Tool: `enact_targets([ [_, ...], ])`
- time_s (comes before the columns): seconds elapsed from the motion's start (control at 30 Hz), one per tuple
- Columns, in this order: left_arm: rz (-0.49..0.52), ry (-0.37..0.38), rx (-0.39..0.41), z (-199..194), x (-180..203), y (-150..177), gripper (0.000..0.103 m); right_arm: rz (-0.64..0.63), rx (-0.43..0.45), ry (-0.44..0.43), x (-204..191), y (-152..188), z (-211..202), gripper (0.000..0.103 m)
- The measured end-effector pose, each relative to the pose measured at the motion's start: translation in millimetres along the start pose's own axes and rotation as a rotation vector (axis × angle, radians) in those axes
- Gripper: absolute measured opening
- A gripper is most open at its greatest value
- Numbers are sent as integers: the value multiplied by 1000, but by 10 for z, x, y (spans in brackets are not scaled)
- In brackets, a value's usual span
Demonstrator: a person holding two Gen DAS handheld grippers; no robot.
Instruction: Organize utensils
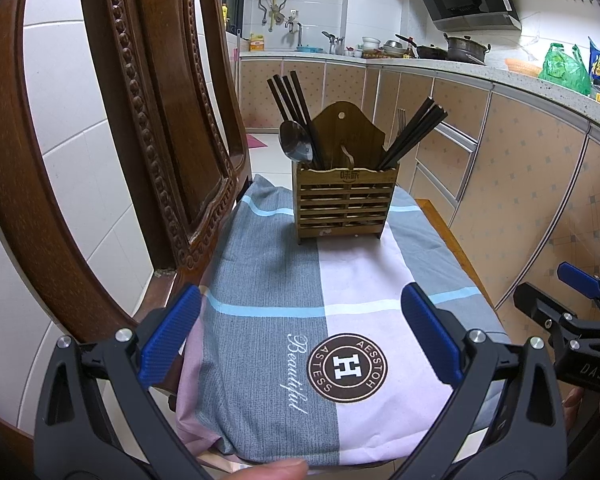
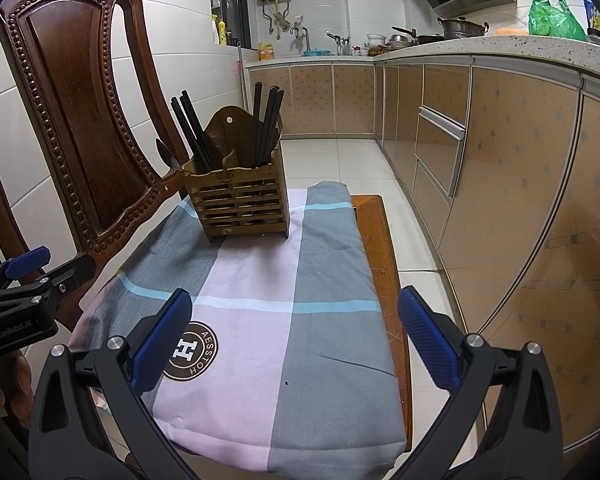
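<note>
the wooden utensil holder (image 1: 346, 204) stands upright at the far end of the checked cloth (image 1: 272, 280) on the chair seat, its black chopsticks (image 1: 296, 118) fanning upward and outward. the left gripper (image 1: 300, 336) and right gripper (image 2: 294, 338) both hang spread and empty. the left view shows the spoon (image 1: 296, 140) bowl fully; the right view shows only its edge.

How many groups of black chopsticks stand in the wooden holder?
2. One group stands in the holder's left compartment, behind the spoon; the other group leans in the right compartment. Single sticks may be hidden.
</note>
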State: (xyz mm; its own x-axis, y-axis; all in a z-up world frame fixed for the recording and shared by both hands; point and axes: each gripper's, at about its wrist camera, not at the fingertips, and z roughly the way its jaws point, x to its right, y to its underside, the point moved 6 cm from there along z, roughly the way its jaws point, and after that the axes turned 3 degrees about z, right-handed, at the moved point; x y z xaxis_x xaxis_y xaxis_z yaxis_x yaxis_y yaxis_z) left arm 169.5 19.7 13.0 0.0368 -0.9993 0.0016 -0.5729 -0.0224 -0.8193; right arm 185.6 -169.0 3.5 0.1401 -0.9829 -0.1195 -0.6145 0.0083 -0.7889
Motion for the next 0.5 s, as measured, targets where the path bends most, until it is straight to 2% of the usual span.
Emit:
enact_targets([
  [0.5, 3, 6, 4, -13, 13, -2, 99, -7, -2, -3, -4, 9, -8, 100],
])
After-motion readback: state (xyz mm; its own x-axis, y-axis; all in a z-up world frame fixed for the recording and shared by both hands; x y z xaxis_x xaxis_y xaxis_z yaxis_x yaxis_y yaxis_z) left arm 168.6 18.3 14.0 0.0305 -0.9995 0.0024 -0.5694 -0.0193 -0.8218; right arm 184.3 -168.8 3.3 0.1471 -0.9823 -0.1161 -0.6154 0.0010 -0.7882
